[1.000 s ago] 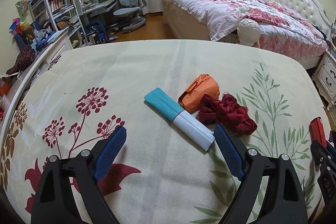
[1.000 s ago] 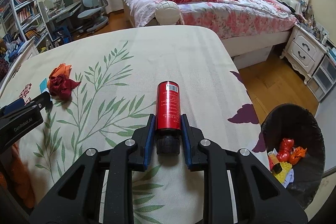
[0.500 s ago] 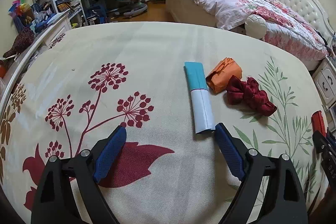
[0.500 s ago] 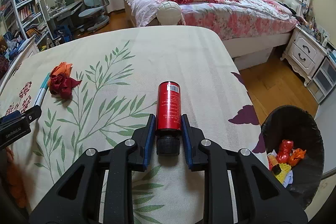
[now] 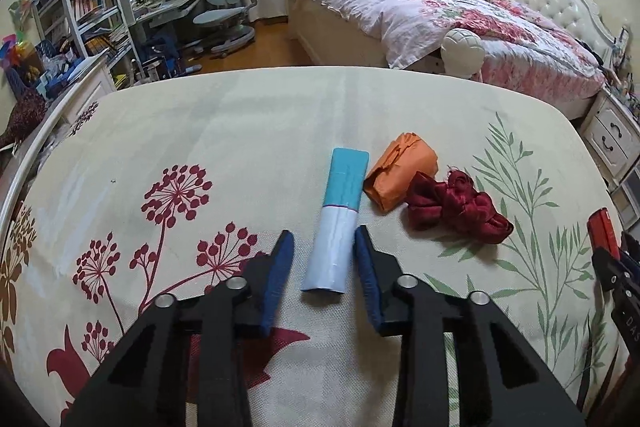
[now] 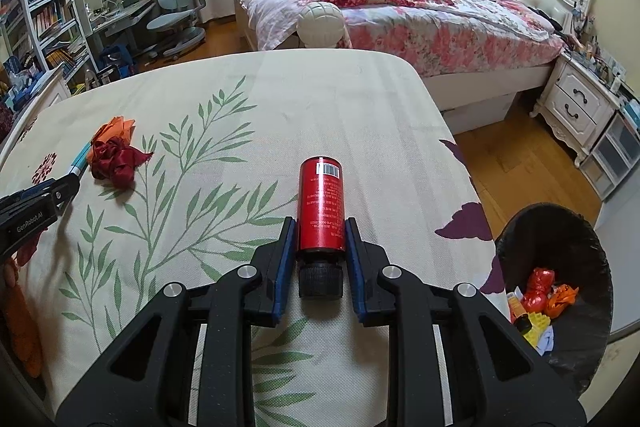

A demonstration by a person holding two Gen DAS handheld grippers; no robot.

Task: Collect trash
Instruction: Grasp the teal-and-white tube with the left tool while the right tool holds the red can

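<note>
A teal and white tube [image 5: 340,219] lies on the floral tablecloth, its white end between my left gripper's [image 5: 323,241] open fingers. The right finger is near the tube; the left finger stands apart. An orange wrapper [image 5: 400,175] and a crumpled dark red ribbon [image 5: 456,207] lie just right of the tube. My right gripper [image 6: 321,227] is shut on a red bottle [image 6: 322,203] with a black cap, lying on the cloth. A black trash bin [image 6: 560,291] holding some trash stands on the floor at the right, below the table edge.
The table's right edge [image 6: 460,155] runs close to the bottle. Beyond the table are a bed [image 6: 400,3], a white nightstand [image 6: 576,103] and a desk with chairs [image 5: 224,15]. The left gripper's body [image 6: 28,215] shows in the right wrist view.
My left gripper has swung around and moved in along the tube, and its fingers have narrowed around the white end. The right gripper has stayed shut on the red bottle.
</note>
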